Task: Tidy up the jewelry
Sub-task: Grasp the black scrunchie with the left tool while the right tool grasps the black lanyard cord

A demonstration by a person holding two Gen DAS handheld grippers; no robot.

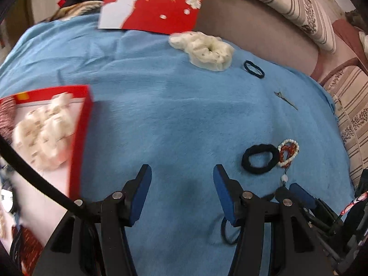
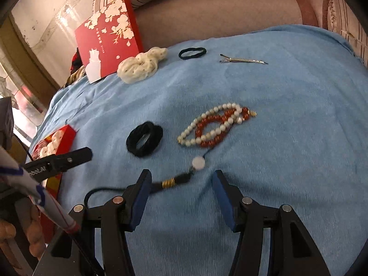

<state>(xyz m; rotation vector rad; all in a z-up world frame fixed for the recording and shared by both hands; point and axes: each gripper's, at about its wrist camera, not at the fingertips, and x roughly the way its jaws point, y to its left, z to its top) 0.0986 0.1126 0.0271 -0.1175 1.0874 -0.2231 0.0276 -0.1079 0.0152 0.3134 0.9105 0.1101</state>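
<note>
Progress looks slight: one cream scrunchie (image 1: pixel 43 135) already lies in the red box (image 1: pixel 85 119) at the left, while the rest is scattered on the blue blanket (image 1: pixel 161 105). Bead bracelet (image 2: pixel 216 124), thick black scrunchie (image 2: pixel 144 141), thin black hair tie (image 2: pixel 192 53), metal clip (image 2: pixel 241 59) and a second cream scrunchie (image 2: pixel 140 65) wait. Left tongs (image 1: pixel 181 174) and right tongs (image 2: pixel 181 179) both stand wide and empty, the right ones near the bracelet's tassel (image 2: pixel 174 181).
</note>
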